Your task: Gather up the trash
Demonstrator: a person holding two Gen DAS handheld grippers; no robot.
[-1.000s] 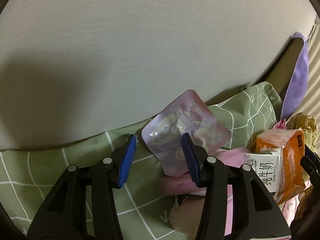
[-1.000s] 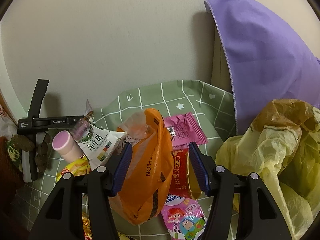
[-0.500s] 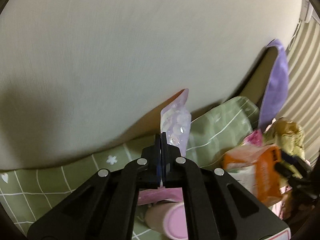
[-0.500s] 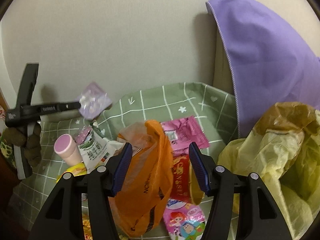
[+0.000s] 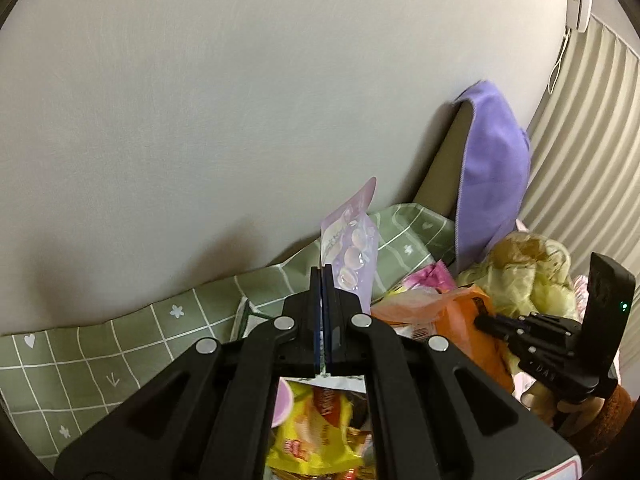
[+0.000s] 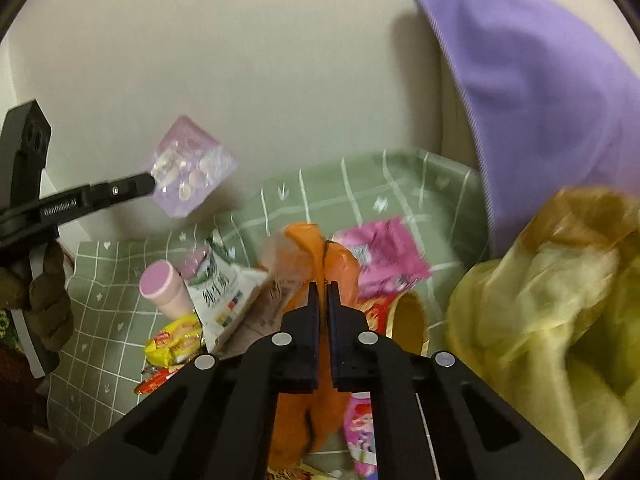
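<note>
Left gripper (image 5: 322,276): clenched on a corner of the lilac blister pack (image 5: 352,236), lifted clear of the green checked cloth (image 5: 120,344); pack seen edge-on, print too small to read. In the right wrist view, same pack (image 6: 190,168) hanging in front of the wall, "GenRobot.AI" legible on the left tool's side.

Right gripper (image 6: 324,292): jaws clamped on the orange plastic bag (image 6: 332,256), a fold pinched between the pads; lower part of the bag hidden behind the tool body; bag lettering not legible here.

Around the bag, on the cloth: milk carton (image 6: 218,292) with Chinese characters, partly covered; pink-lidded bottle (image 6: 160,288) just beside it; yellow snack packet (image 6: 176,344), writing blurred; pink sachet (image 6: 384,256), smeared by motion; red wrapper (image 6: 378,312) mostly hidden; cartoon-printed packet (image 6: 362,436) cut off at the bottom.

Further right: crumpled yellow bag (image 6: 552,320), blurred. Behind it: purple cloth (image 6: 540,92) draped over something hidden. Gloved hand (image 6: 44,300) on the left tool's handle, half out of frame.
</note>
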